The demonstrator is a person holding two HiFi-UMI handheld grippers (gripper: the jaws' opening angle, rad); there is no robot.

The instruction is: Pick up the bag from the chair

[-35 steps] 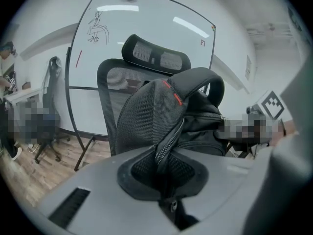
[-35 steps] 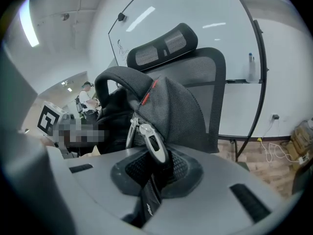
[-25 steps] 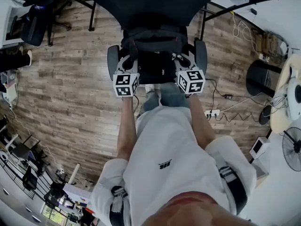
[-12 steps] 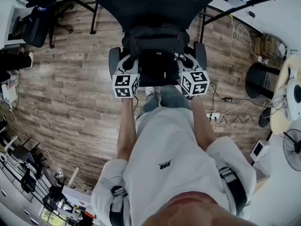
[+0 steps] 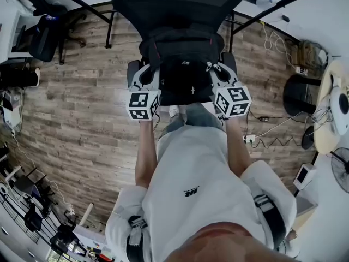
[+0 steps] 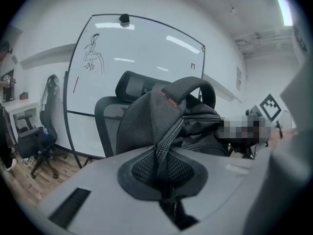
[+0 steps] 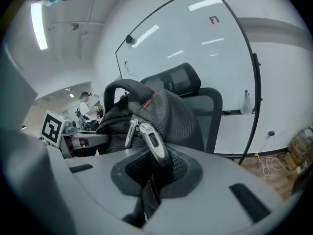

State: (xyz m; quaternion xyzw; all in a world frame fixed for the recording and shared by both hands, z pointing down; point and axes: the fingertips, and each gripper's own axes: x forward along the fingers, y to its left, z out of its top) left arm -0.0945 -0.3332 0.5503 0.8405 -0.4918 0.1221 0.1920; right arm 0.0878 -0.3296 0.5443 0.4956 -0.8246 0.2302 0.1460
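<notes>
Clerk: Item one, bag (image 6: 161,112): black woven mesh cloth, matt and rough to the eye. It carries a small red cloth tab (image 6: 169,101).

Checker: And its fittings?

Clerk: Zip pulls (image 7: 145,137): silver metal, glossy. The zip teeth are dark and dull.

Checker: The left gripper (image 6: 167,192) and right gripper (image 7: 149,187)?

Clerk: Both shells are smooth grey plastic with a matt finish.

Checker: Surroundings?

Clerk: Chair (image 5: 180,4): black mesh back, matt. Floor (image 5: 82,91): wood-look planks, grainy, low sheen. Whiteboard (image 6: 142,53): glossy white face that reflects the ceiling lights, with a thin dark frame.
</notes>
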